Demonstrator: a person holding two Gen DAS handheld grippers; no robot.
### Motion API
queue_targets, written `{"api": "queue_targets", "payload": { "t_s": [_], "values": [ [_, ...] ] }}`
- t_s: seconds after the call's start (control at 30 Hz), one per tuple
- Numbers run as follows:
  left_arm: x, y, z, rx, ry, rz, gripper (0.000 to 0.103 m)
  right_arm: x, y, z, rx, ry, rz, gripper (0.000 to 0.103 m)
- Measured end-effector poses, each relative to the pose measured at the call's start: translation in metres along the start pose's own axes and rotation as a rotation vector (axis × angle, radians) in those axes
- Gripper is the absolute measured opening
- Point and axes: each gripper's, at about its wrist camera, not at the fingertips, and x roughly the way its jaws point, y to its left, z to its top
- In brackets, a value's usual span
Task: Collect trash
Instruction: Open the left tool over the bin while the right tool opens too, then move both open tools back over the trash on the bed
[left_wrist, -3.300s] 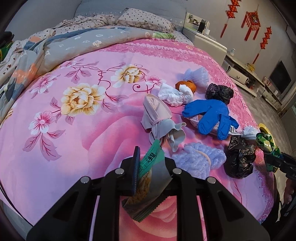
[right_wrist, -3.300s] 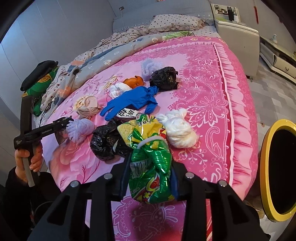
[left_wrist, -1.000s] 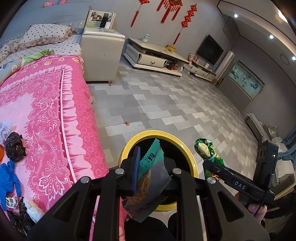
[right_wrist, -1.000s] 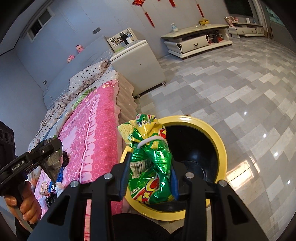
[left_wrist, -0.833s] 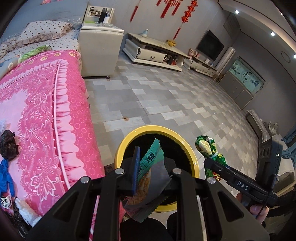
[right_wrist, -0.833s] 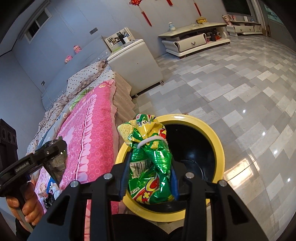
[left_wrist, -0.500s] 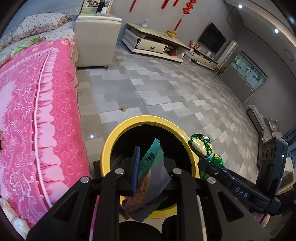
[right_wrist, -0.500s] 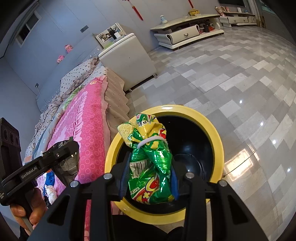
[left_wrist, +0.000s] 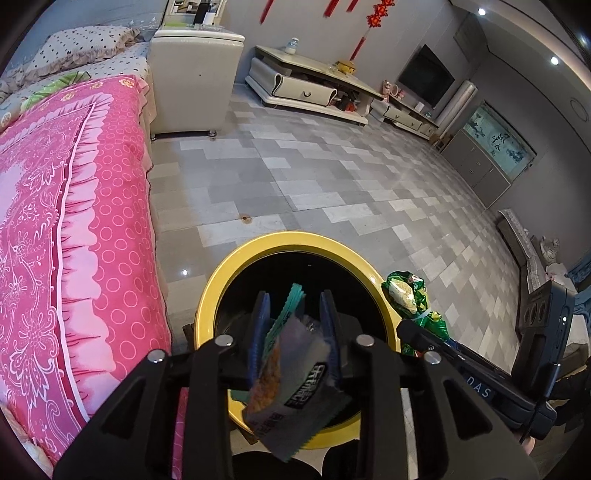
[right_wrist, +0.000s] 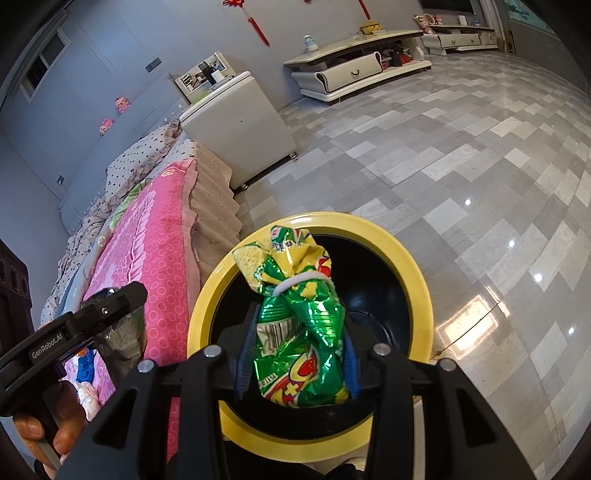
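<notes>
Two handheld grippers hang over a yellow-rimmed black bin (left_wrist: 212, 291) on the tiled floor beside a pink bed (left_wrist: 74, 229). The left gripper (left_wrist: 295, 314) has its jaws opening, and a grey-and-teal snack wrapper (left_wrist: 295, 384) sits loose and tilted between them, above the bin's mouth. The right gripper (right_wrist: 297, 328) also has its jaws opening, with a crumpled green-and-yellow chip bag (right_wrist: 299, 332), tied with a white band, standing upright between them and the blue pads at its sides.
</notes>
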Motion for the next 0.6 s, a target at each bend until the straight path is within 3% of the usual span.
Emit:
{"api": "queue_targets", "payload": {
  "t_s": [0.2, 0.4, 0.6],
  "values": [
    [-0.01, -0.003, -0.002, 0.014, -0.033, 0.001, 0.058, -0.007, -0.003, -0.002, 0.013, -0.013, -0.029, 0.046],
    [-0.038, 0.001, -0.005, 0.028, -0.086, 0.037, 0.073, -0.023, -0.001, -0.004, 0.017, -0.057, -0.022, 0.057],
    [-0.088, 0.024, -0.014, 0.028, -0.169, 0.109, 0.082, -0.031, 0.018, -0.01, -0.001, -0.068, 0.036, 0.065]
  ]
}}
